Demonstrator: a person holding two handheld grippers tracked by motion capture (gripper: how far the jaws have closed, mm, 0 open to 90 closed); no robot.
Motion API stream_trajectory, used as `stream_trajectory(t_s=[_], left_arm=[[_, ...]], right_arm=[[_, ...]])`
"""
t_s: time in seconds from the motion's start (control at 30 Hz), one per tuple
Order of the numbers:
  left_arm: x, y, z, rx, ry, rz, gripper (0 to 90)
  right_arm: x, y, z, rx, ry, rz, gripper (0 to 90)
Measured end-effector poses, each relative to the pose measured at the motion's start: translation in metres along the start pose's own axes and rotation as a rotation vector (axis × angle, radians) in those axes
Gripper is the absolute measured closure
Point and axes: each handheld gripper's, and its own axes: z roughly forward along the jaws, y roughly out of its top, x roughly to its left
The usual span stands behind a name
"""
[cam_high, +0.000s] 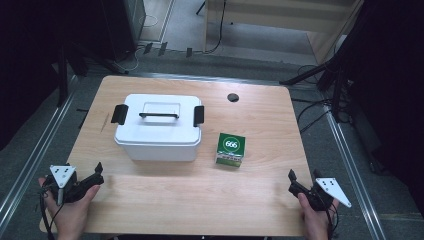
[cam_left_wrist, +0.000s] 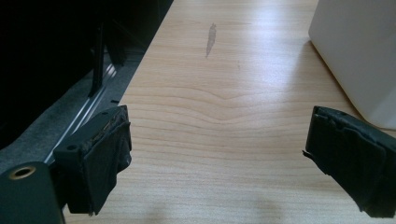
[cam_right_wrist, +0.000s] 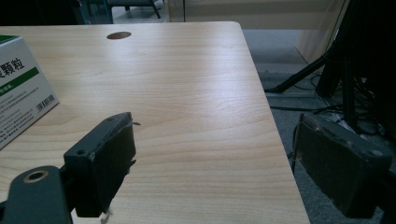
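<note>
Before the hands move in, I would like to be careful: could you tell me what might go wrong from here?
The green carton stands close to the white storage box, so the right gripper reaching in could knock it over. The box's black side latches look shut; lifting the handle first might drag the whole box. The left gripper sits near the table's corner, where its cable could snag.

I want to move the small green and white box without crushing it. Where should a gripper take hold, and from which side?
Take the green and white box across its two upright side faces, coming from above with the right gripper, probably easiest: it stands upright with free space all around.
</note>
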Motion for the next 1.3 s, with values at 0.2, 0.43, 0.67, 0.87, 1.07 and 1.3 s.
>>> stream_trajectory(t_s=[0.2, 0.43, 0.67, 0.87, 1.07, 1.3], left_arm=[[-0.001, 0.000, -0.001, -0.004, 0.010, 0.005, 16.2], [0.001, 0.000, -0.006, -0.036, 0.005, -0.012, 32.2], [-0.003, 0.000, -0.011, -0.047, -0.042, -0.039, 59.2], [-0.014, 0.004, -0.010, -0.039, -0.081, -0.043, 78.5], [-0.026, 0.017, -0.005, -0.025, -0.148, -0.041, 87.4], [-0.043, 0.021, -0.009, -0.012, -0.209, -0.030, 89.7]], right_arm=[[-0.001, 0.000, -0.001, -0.001, 0.002, 0.000, 14.0], [0.003, 0.002, -0.004, 0.008, 0.016, -0.022, 25.7], [0.017, 0.004, -0.005, 0.009, 0.077, 0.005, 50.0], [0.044, 0.012, -0.003, 0.011, 0.121, -0.015, 64.8], [0.076, 0.019, 0.002, 0.023, 0.197, -0.062, 75.2], [0.100, 0.026, 0.023, 0.045, 0.241, -0.084, 79.8]])
